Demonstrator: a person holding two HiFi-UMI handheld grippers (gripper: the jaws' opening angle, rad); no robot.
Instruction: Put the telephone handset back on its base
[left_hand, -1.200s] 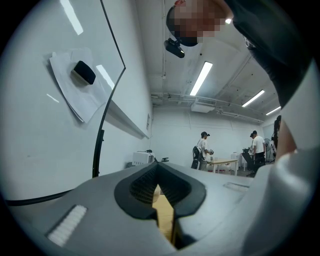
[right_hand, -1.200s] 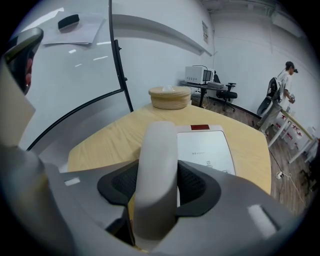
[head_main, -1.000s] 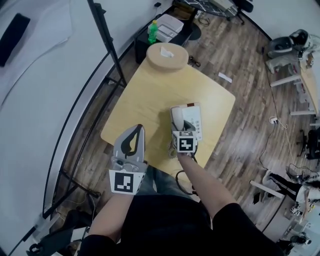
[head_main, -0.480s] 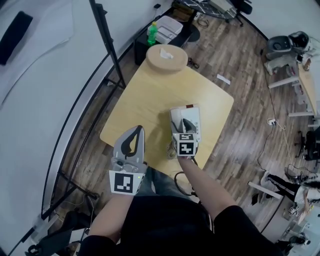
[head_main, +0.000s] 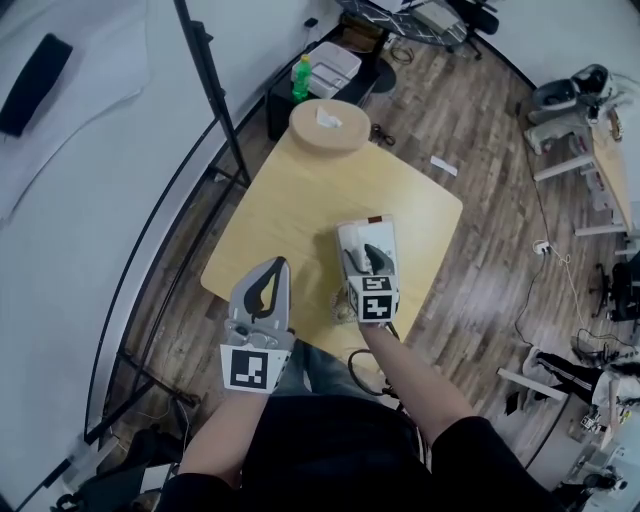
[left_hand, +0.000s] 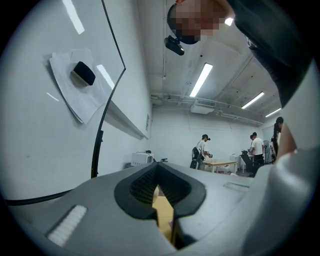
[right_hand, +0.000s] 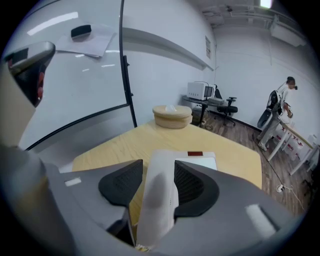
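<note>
right of centre in the head view, on the pale wooden desk (head_main: 290, 205): one white telephone base (head_main: 386, 238), with one small red label (right_hand: 195, 153) at its far edge, print too small to read. along the left side of that base: one white handset (right_hand: 159, 202), reaching toward the camera in the right gripper view and passing between the pads of the right claw (right_hand: 159, 170). right claw wide, just narrowed a little, with the handset between its pads and a thin strip of desk visible between the left pad and the handset; no firm squeeze to be made out. lower left of centre in the head view, by the near edge of the desk: left claw (left_hand: 157, 166), narrow, tips together, nothing gripped, only a slit of desk seen through the gap lower down. two black-and-white square markers (head_main: 250, 368), one on the cube of each claw, patterned rather than lettered. upper middle of the head view, at the far corner of the desk: one round wooden box (head_main: 328, 125) with a white tissue at its top. beyond it, on a dark low stand: one green bottle (head_main: 301, 75) and one white machine (head_main: 335, 60). upper left of the left gripper view: one whiteboard (left_hand: 45, 150) with one black eraser (left_hand: 83, 73) on a sheet of paper. right of centre there, far off: three people (left_hand: 201, 150), under three long strip lights (left_hand: 202, 80).
</note>
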